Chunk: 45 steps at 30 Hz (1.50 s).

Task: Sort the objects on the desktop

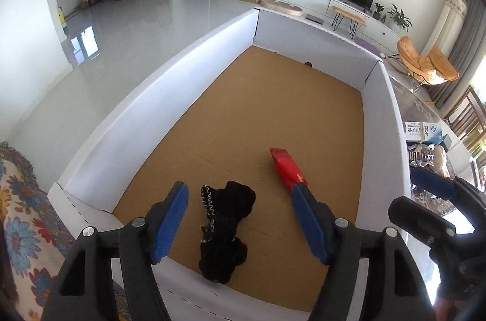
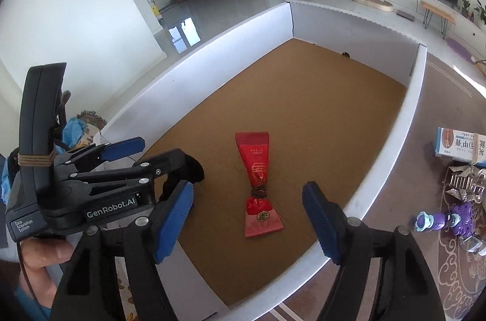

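Note:
A large white-walled box [image 1: 158, 114] with a brown cardboard floor holds a black bundle of cloth [image 1: 226, 230] and a red packet [image 1: 287, 169] tied at its middle. My left gripper [image 1: 240, 217] is open and empty, held over the box's near edge with the black bundle below, between its fingers. My right gripper [image 2: 247, 214] is open and empty above the near end of the red packet [image 2: 258, 184]. The left gripper also shows in the right wrist view [image 2: 121, 169], at the left. The box wall shows there too [image 2: 391, 157].
On the patterned table right of the box lie medicine boxes [image 2: 458, 143], a purple toy [image 2: 446, 219] and foil blister packs [image 2: 464, 184]. A floral cloth [image 1: 21, 217] lies to the left. A living room lies beyond.

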### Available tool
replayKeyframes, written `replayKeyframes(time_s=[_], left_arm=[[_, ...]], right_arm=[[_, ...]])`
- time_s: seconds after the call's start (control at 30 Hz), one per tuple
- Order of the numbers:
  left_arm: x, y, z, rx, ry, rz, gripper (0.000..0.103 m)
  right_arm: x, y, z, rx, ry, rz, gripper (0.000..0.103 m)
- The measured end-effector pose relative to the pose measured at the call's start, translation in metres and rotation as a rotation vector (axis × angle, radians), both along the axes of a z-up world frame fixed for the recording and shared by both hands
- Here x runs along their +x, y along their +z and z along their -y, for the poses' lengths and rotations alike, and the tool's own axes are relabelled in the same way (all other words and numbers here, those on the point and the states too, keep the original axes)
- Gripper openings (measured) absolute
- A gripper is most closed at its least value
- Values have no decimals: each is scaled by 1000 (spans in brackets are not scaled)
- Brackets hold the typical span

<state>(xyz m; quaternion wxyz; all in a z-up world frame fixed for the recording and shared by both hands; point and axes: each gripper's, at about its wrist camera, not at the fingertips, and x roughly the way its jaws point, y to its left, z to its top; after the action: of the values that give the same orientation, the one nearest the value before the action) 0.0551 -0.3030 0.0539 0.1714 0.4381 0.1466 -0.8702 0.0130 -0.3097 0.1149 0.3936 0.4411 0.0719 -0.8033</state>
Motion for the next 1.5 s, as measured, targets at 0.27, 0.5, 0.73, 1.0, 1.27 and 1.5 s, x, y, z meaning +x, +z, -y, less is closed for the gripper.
replayKeyframes(time_s=[0.27, 0.5, 0.73, 1.0, 1.27, 1.5], left_arm=[[11, 37, -159, 77, -405, -151, 80], [-19, -45, -288, 80, -559, -3, 97], [-49, -89, -316, -22, -493, 4, 97], [-80, -106, -315, -62, -452, 5, 97], [-78, -107, -321, -114, -446, 0, 98], [-80, -108, -318, -113, -431, 12, 103]], right_arm=[[-4, -15, -174, 66, -347, -200, 98], [-14, -76, -348, 288, -682, -80, 98], [-8, -98, -413, 322, -763, -70, 98], [-5, -100, -419, 247, -798, -62, 98], [-6, -103, -415, 255, -790, -60, 102], [-6, -105, -416, 255, -793, -57, 103]])
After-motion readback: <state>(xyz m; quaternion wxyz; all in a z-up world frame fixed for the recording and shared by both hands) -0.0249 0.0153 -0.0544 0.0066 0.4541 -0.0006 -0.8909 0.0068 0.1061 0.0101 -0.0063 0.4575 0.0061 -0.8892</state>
